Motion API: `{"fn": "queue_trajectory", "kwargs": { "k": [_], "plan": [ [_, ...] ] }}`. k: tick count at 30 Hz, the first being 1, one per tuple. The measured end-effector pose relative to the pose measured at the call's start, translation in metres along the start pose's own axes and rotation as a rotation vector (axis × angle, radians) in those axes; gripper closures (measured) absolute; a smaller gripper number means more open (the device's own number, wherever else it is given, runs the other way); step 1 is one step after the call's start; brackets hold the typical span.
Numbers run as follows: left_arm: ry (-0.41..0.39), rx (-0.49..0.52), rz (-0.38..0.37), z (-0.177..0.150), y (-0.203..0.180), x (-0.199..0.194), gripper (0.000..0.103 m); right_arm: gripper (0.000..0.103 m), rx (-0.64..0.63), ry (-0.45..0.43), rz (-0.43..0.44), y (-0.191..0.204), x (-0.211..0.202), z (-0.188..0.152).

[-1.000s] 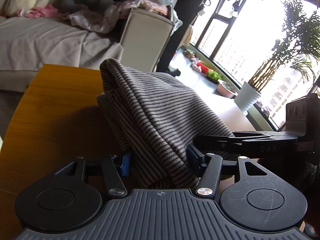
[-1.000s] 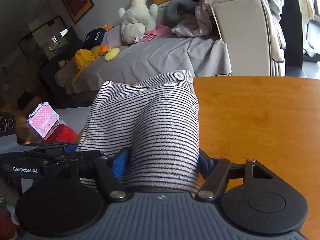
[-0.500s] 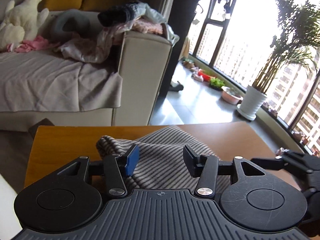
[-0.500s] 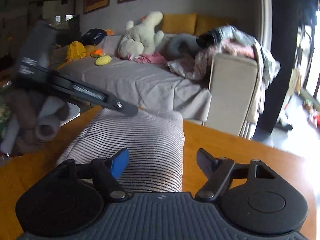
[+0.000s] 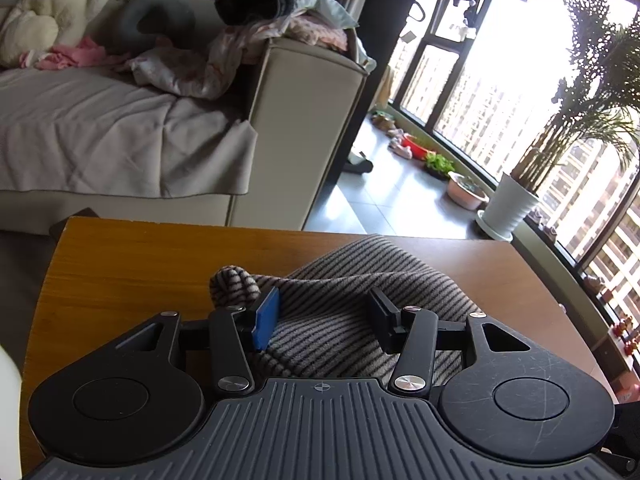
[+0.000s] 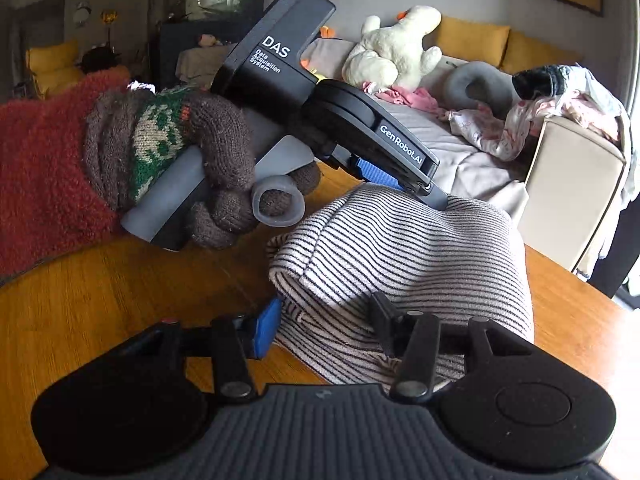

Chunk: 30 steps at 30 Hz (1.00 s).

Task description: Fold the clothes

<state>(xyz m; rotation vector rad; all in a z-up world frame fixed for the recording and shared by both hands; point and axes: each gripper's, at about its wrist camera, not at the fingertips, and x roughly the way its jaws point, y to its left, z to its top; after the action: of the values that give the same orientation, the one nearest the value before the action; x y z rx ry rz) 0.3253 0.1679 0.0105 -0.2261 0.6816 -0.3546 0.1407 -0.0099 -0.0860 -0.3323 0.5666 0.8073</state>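
My left gripper (image 5: 324, 318) and right gripper (image 6: 324, 326) both hang spread wide, gripping nothing, just above the folded striped garment (image 6: 408, 264), which lies on the wooden table (image 5: 132, 264). My gloved hand (image 6: 172, 160) holds the left one.

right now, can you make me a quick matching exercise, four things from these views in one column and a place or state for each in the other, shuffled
Things:
1. striped knit garment
2. cream plush toy
3. white plant pot
4. left gripper

Places or states:
A. on the floor by the window
B. open, fingers either side of the cloth
C. bunched on the wooden table
D. on the grey-covered sofa

Pairs: 1-C, 2-D, 3-A, 4-B
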Motion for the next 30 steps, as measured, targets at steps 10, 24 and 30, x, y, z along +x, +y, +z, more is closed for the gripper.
{"fn": "queue_trajectory", "kwargs": {
  "k": [10, 24, 30],
  "plan": [
    [-0.033, -0.037, -0.104, -0.029, -0.017, -0.077, 0.028, 0.022, 0.469, -0.114, -0.076, -0.093, -0.052, -0.024],
    [0.038, 0.019, -0.047, -0.057, -0.035, -0.056, 0.037, 0.055, 0.494, -0.028, -0.100, -0.107, -0.021, -0.037],
    [-0.105, -0.016, -0.039, -0.030, -0.035, -0.091, 0.042, 0.053, 0.475, -0.049, -0.080, -0.110, -0.028, -0.033]
  ]
}}
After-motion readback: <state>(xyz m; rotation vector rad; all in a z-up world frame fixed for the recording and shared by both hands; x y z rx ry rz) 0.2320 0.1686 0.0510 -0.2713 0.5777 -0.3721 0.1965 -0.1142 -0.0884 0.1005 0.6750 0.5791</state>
